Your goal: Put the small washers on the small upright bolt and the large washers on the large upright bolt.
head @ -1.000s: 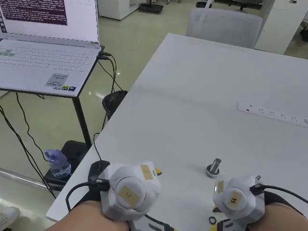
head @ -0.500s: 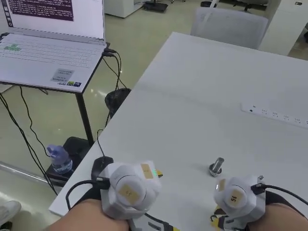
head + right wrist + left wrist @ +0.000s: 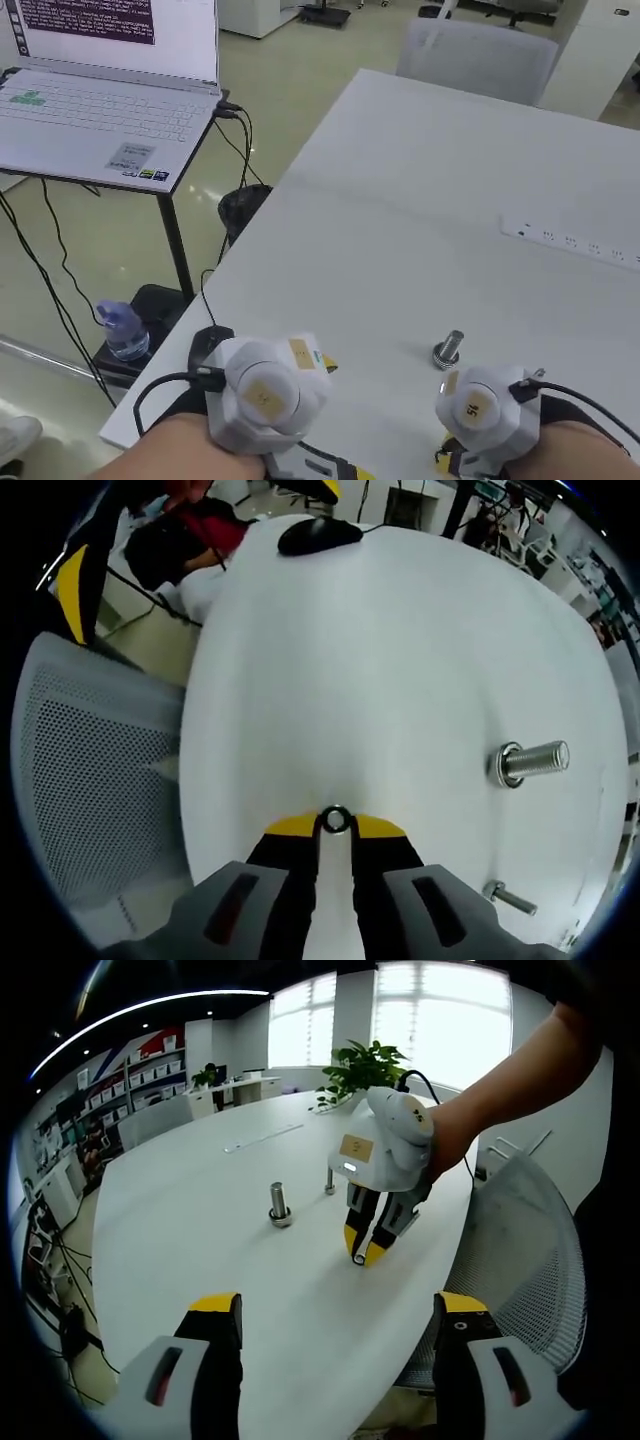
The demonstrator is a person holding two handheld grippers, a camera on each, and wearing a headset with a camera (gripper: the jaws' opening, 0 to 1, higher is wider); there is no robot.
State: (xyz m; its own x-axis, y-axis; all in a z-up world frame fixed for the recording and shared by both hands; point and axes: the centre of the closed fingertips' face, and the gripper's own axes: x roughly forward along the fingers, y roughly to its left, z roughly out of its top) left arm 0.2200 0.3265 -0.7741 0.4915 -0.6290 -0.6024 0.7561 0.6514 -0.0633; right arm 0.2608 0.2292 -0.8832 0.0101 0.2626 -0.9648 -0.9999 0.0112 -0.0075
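Observation:
My right gripper (image 3: 336, 826) is shut on a small dark washer (image 3: 326, 820), which sits pinched between its yellow tips just above the white table (image 3: 360, 660). The large upright bolt (image 3: 528, 761) and the small upright bolt (image 3: 505, 896) stand off to that gripper's right. From the left gripper view, the right gripper (image 3: 364, 1252) points down with the washer (image 3: 358, 1259) at its tips, near the large bolt (image 3: 279, 1205) and small bolt (image 3: 330, 1182). My left gripper (image 3: 335, 1310) is open and holds nothing. In the head view both grippers (image 3: 262, 398) (image 3: 478, 410) hover at the table's near edge, behind the large bolt (image 3: 449, 348).
A black mouse (image 3: 205, 342) with its cable lies at the near left corner of the table. A white power strip (image 3: 570, 240) lies at the right. A laptop (image 3: 100, 100) stands on a side stand to the left, and a chair (image 3: 470, 55) at the far end.
A dark washer lay on the table beside my right gripper a second ago; it is now pinched in that gripper's tips. The right gripper shifted slightly left. The left gripper stayed put.

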